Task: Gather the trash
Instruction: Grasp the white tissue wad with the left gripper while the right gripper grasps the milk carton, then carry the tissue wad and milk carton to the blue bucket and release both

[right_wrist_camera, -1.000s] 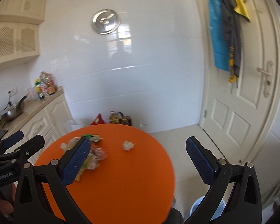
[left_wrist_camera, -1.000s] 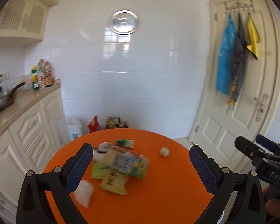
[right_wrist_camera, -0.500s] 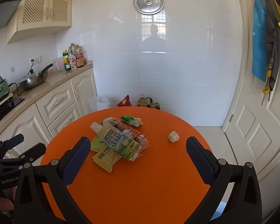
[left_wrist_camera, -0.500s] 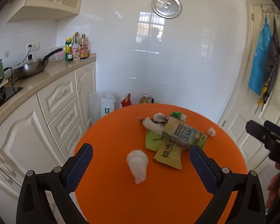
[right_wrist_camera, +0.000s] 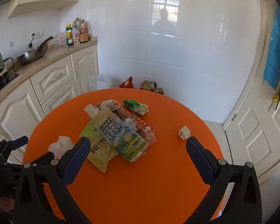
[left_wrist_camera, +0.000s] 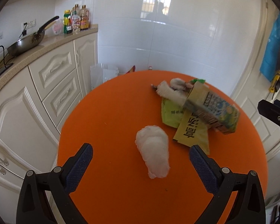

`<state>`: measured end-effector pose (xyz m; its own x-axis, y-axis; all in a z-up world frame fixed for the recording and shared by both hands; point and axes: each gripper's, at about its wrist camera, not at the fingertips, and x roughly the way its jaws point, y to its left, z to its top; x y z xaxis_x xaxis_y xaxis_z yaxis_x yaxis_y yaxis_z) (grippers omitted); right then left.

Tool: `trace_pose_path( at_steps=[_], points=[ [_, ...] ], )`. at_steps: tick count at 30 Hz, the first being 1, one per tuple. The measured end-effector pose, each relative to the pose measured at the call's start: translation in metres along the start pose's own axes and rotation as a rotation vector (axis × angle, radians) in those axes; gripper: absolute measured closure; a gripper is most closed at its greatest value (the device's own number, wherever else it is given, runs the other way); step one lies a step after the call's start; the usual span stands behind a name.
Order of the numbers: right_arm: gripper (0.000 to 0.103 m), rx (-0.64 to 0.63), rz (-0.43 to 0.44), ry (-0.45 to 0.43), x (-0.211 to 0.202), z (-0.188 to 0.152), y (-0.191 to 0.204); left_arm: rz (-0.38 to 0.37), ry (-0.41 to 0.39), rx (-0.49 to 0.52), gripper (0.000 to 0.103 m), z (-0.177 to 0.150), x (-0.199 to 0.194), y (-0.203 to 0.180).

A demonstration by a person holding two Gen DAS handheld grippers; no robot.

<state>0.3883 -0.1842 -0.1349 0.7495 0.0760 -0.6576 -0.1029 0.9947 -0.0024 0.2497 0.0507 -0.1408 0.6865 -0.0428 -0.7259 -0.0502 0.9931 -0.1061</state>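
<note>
Both views tilted down toward orange counter (left_wrist_camera: pixel 112 112) since a second ago. Left gripper (left_wrist_camera: pixel 140 155) spread wide, now framing tissue wad (left_wrist_camera: pixel 153 156) beside milk carton (right_wrist_camera: pixel 119 130). Right gripper (right_wrist_camera: pixel 136 148) spread, empty. Tissue judged first pickup.

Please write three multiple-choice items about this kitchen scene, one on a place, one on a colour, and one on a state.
1. Where does the small crumpled paper ball lie?
A. apart from the pile, on the door side of the table
B. on top of the milk carton
C. on the floor

2. What colour is the round table top?
A. white
B. orange
C. green

3. How do the two grippers stand?
A. both open and empty
B. both shut on trash
C. one shut on the carton

Answers:
1 A: the paper ball sits alone on the table, clear of the milk carton.
2 B: the top is plainly orange.
3 A: the left gripper straddles the white tissue wad with jaws wide, and the right gripper is wide too, nothing held.
</note>
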Motion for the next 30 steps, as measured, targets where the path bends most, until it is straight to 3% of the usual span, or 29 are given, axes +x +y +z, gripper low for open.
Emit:
trace_pose_path(
  at_steps=[5, 10, 12, 14, 15, 17, 19, 21, 30],
  points=[
    [0.0, -0.056, 0.01, 0.052, 0.032, 0.001, 0.01, 0.0, 0.065, 0.0, 0.002, 0.039, 0.055, -0.001],
    [0.0, -0.12, 0.022, 0.097, 0.064, 0.004, 0.022, -0.009, 0.098, 0.012, 0.006, 0.058, 0.093, -0.007],
    [0.0, -0.138, 0.035, 0.114, 0.076, 0.007, 0.025, -0.02, 0.117, 0.016, 0.027, 0.066, 0.11, -0.01],
    [0.001, -0.173, 0.044, 0.132, 0.087, 0.007, 0.031, -0.036, 0.122, 0.012, 0.034, 0.07, 0.12, -0.013],
    [0.005, -0.19, 0.051, 0.139, 0.092, 0.007, 0.034, -0.036, 0.121, 0.02, 0.051, 0.072, 0.122, -0.017],
    [0.021, -0.213, 0.062, 0.169, 0.101, 0.006, 0.038, -0.023, 0.119, 0.031, 0.059, 0.078, 0.129, -0.023],
    [0.035, -0.213, 0.079, 0.178, 0.105, 0.004, 0.038, -0.044, 0.119, 0.01, 0.06, 0.084, 0.135, -0.024],
    [0.041, -0.203, 0.1, 0.166, 0.1, 0.001, 0.035, -0.045, 0.118, -0.002, 0.061, 0.085, 0.137, -0.024],
    [0.045, -0.006, 0.214, 0.131, 0.063, -0.016, -0.004, -0.061, 0.086, -0.012, 0.061, 0.093, 0.136, -0.04]
  ],
)
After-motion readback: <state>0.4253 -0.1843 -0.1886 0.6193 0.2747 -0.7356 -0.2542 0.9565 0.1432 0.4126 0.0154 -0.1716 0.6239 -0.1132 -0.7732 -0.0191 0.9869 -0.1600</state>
